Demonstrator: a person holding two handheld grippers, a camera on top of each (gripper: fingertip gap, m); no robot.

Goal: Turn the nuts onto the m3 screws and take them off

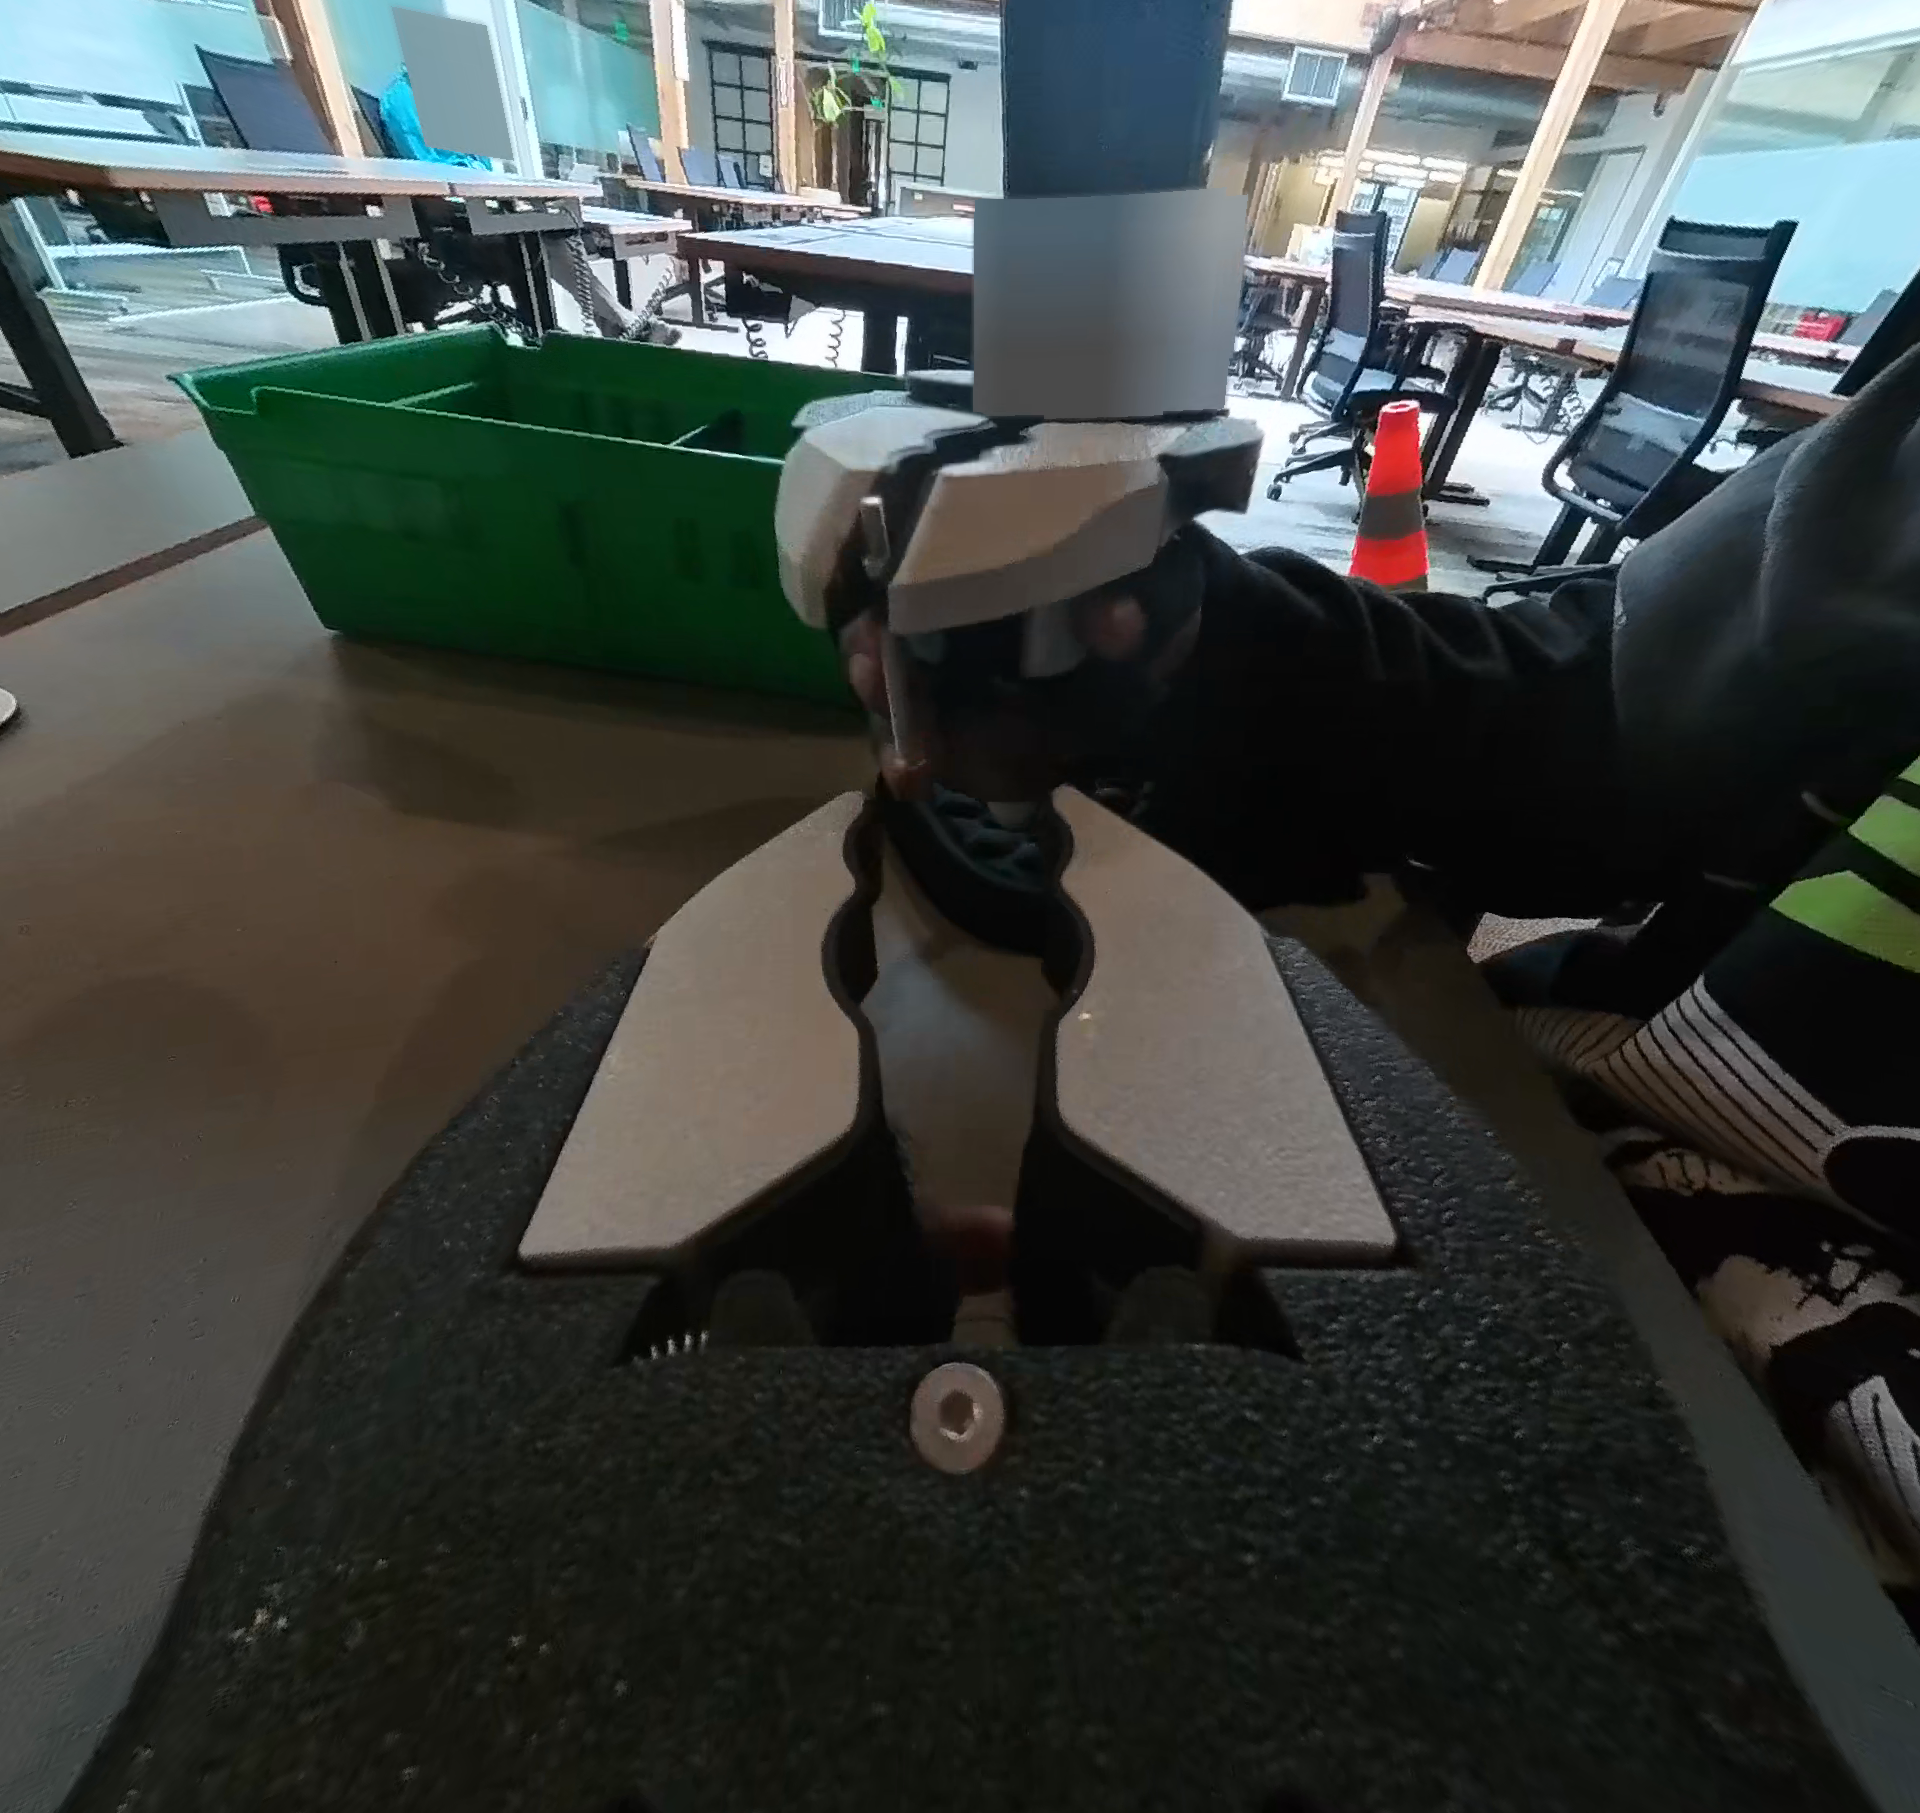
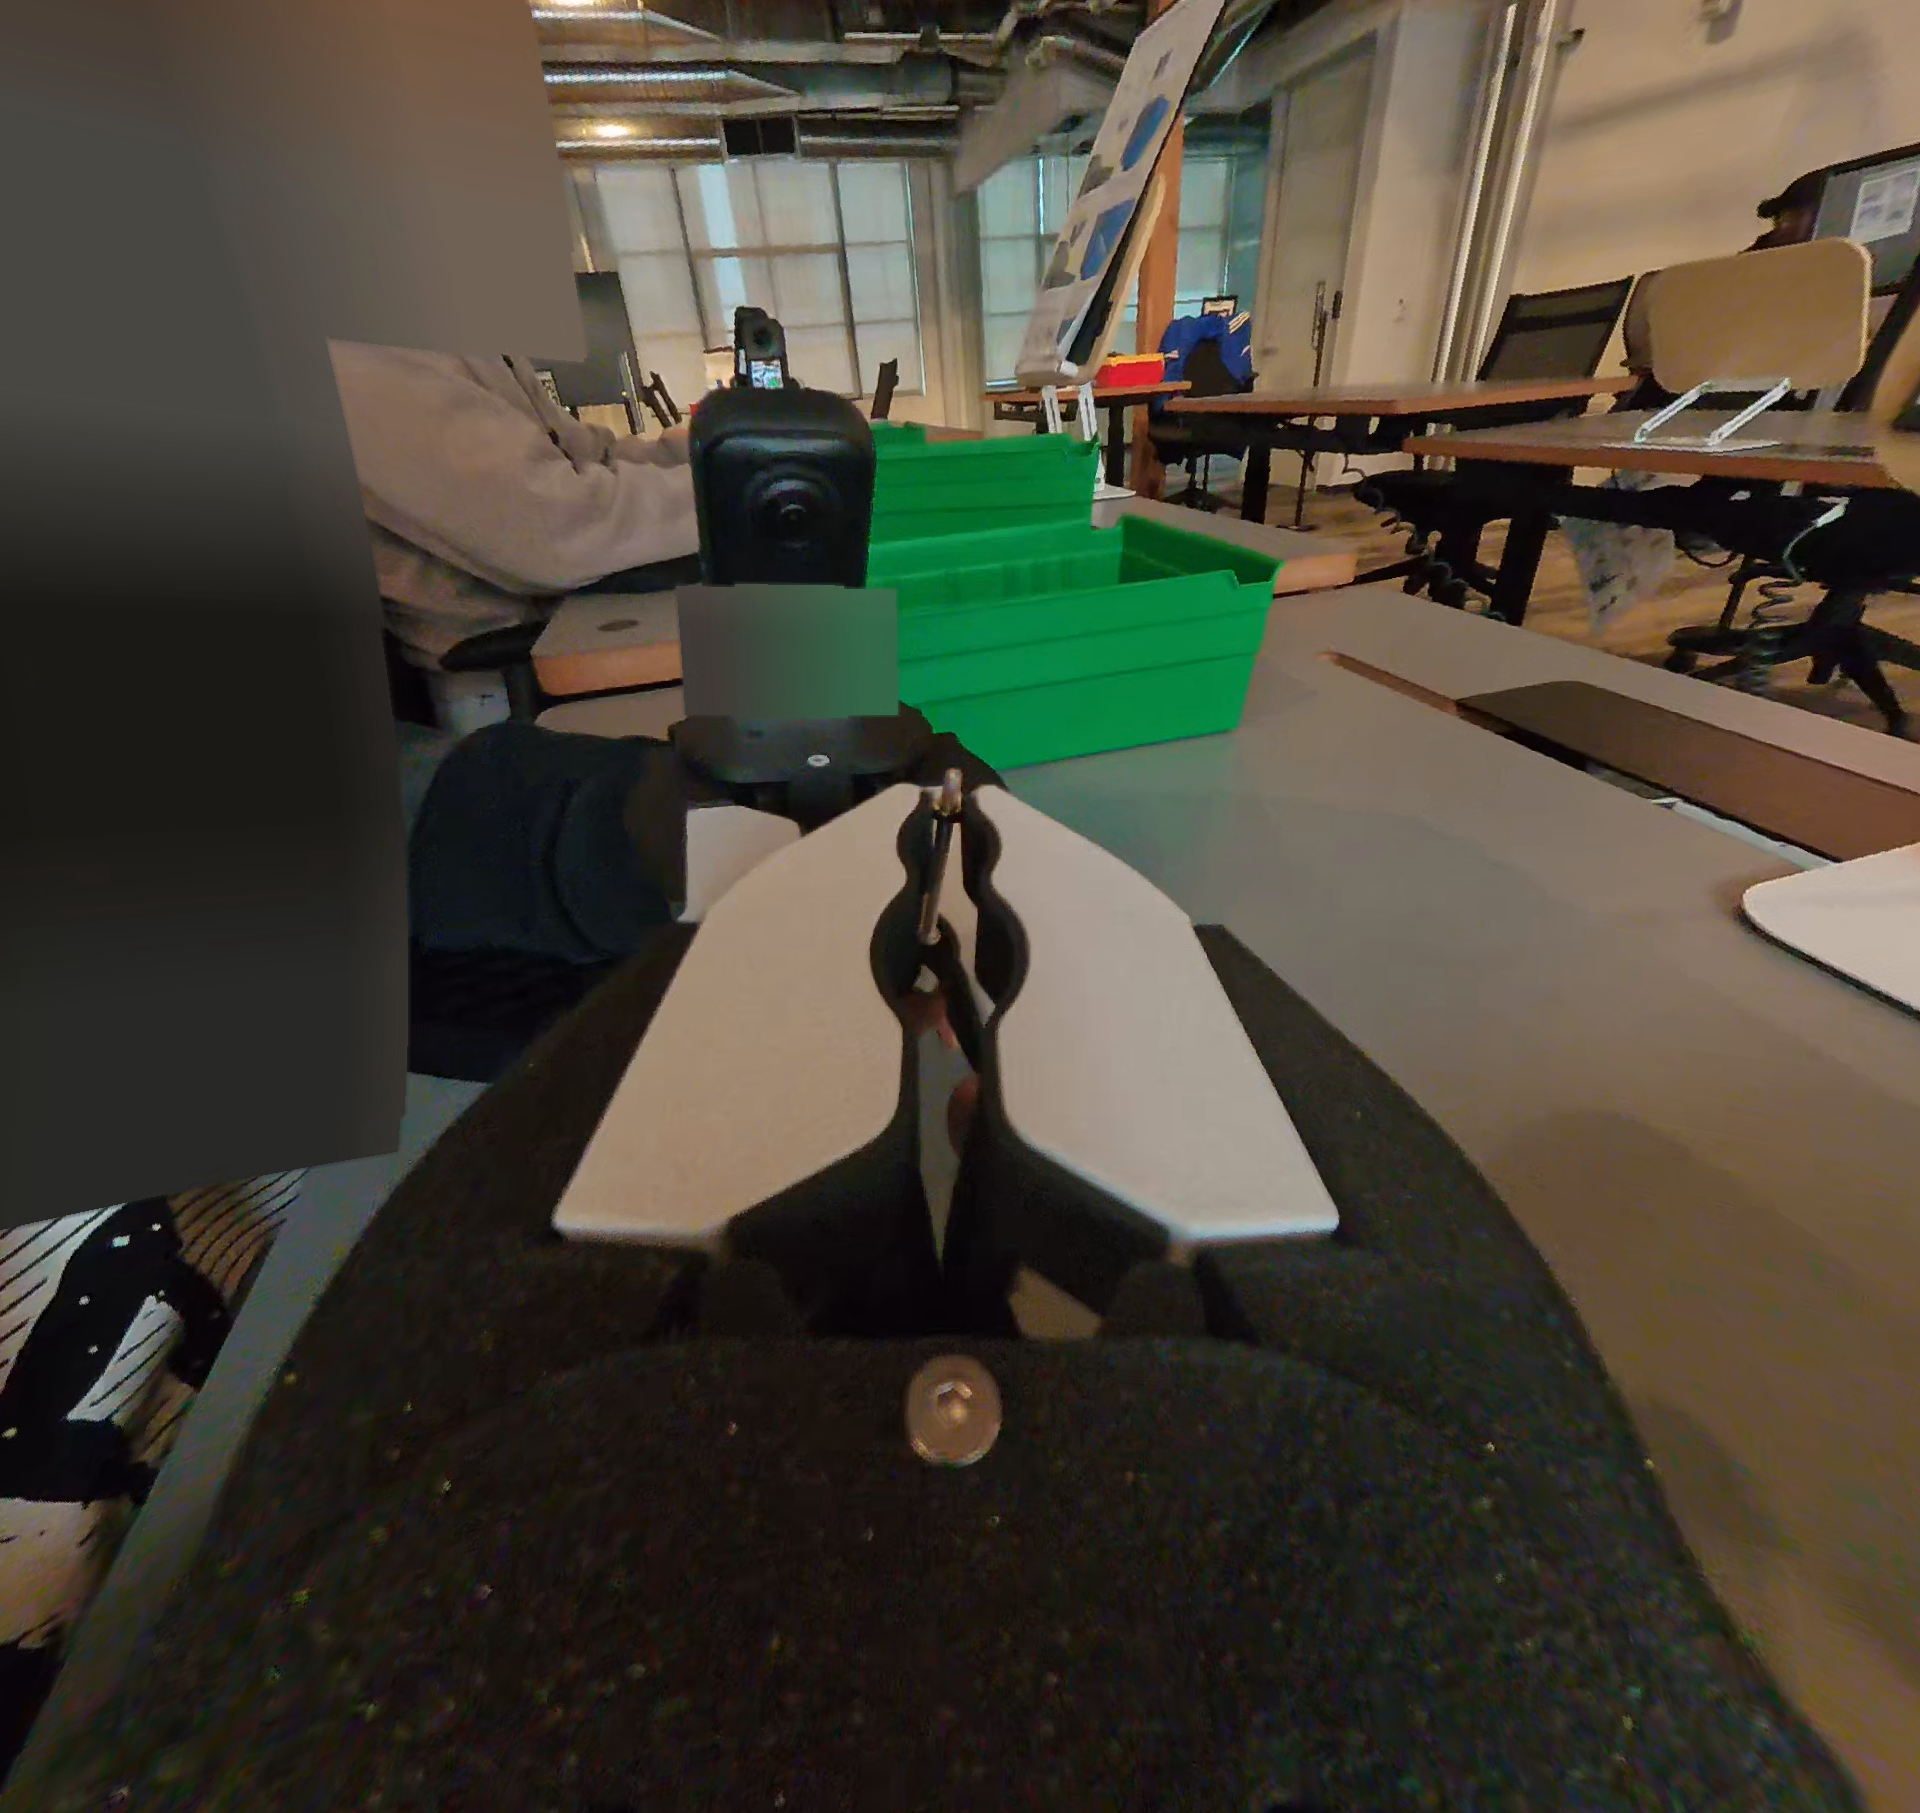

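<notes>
My right gripper is clenched on a thin screw (shaft lengthwise between the pads). My left gripper is released, jaws apart, with a green bin on the desk beyond.

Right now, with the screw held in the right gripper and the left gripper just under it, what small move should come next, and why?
Probably bring the left gripper up a little to the screw's lower tip and close it there. The right gripper is shut on the screw, which hangs downward, and the left fingers stand apart just below it with nothing pressed between them. Whether a nut sits at the tip is too blurred to tell.
</notes>
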